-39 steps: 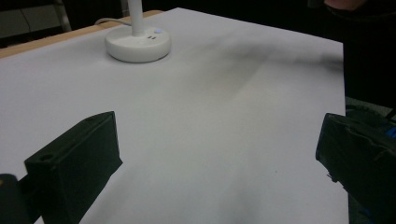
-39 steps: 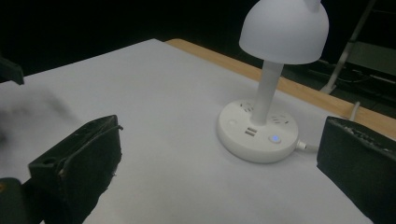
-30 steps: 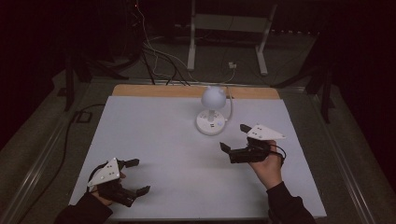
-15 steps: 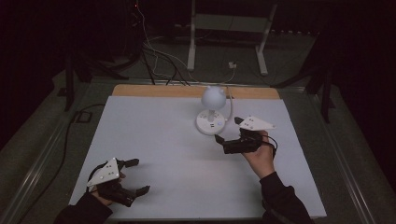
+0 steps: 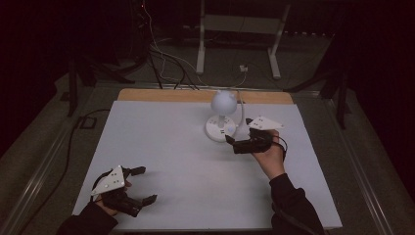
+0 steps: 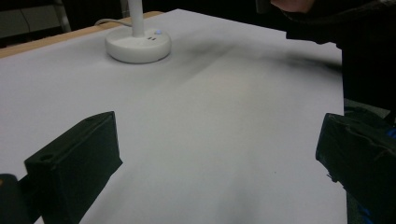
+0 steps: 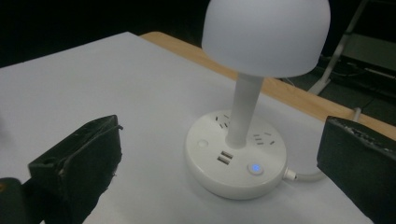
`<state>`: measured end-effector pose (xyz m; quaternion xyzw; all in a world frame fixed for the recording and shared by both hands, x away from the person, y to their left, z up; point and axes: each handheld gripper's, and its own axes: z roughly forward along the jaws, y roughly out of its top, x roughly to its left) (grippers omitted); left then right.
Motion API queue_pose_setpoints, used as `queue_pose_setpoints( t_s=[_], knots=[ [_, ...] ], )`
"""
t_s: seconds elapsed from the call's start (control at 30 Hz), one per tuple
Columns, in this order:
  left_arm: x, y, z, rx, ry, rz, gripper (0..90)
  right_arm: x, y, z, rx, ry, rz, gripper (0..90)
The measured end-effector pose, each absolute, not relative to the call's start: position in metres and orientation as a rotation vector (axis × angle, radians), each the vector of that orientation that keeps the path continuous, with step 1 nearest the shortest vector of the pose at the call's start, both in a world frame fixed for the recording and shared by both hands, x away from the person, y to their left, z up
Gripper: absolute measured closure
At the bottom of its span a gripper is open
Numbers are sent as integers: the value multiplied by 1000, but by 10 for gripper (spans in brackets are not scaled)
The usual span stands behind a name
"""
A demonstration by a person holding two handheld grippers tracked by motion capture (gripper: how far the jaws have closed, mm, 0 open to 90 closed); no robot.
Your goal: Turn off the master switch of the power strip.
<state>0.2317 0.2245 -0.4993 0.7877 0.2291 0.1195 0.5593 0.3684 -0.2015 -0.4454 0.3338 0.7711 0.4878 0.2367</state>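
Jaws wide on both grippers, nothing held.
Right gripper (image 5: 238, 139) sits just beside the lamp (image 5: 222, 116) base at the table's (image 5: 161, 142) far middle; left gripper (image 5: 142, 185) rests near the front-left corner.

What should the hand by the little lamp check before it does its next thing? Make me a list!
1. Right gripper open: ok, jaws stand wide apart.
2. Aimed at the lamp: ok, its base sits between the jaws in the right gripper view.
3. Not bumping the lamp yet: ok, a gap shows in the high view.
4. Blue-lit button within reach: ok, it faces the gripper.
5. Lamp cable out of the way: ok, it leaves at the base's far side.
6. Left gripper clear: ok, open, low on the table.
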Motion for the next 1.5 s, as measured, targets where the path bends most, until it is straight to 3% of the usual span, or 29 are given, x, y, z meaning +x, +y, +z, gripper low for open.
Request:
queue_pose_setpoints(
  t_s=[0.23,0.3,0.47,0.53,0.6,1.0,1.23,1.5],
  knots=[
    [232,225,-499,1848,543,280,3,381,-200,-455,961,2080,1325,1],
    [232,226,-499,1847,550,281,3,384,-200,-456,967,2078,1314,55],
    [232,225,-499,1853,541,278,3,391,-200,-458,1021,2058,1296,76],
    [232,225,-500,1856,541,281,3,394,-200,-458,1058,2040,1281,160],
    [232,225,-499,1850,544,280,3,394,-201,-458,1089,2022,1290,189],
    [232,225,-499,1847,543,280,3,404,-202,-468,1203,1951,1191,681],
    [232,225,-499,1845,545,279,3,411,-202,-477,1259,1953,1149,833],
    [232,225,-499,1847,546,279,3,416,-199,-486,1308,1943,1140,900]
  ],
)
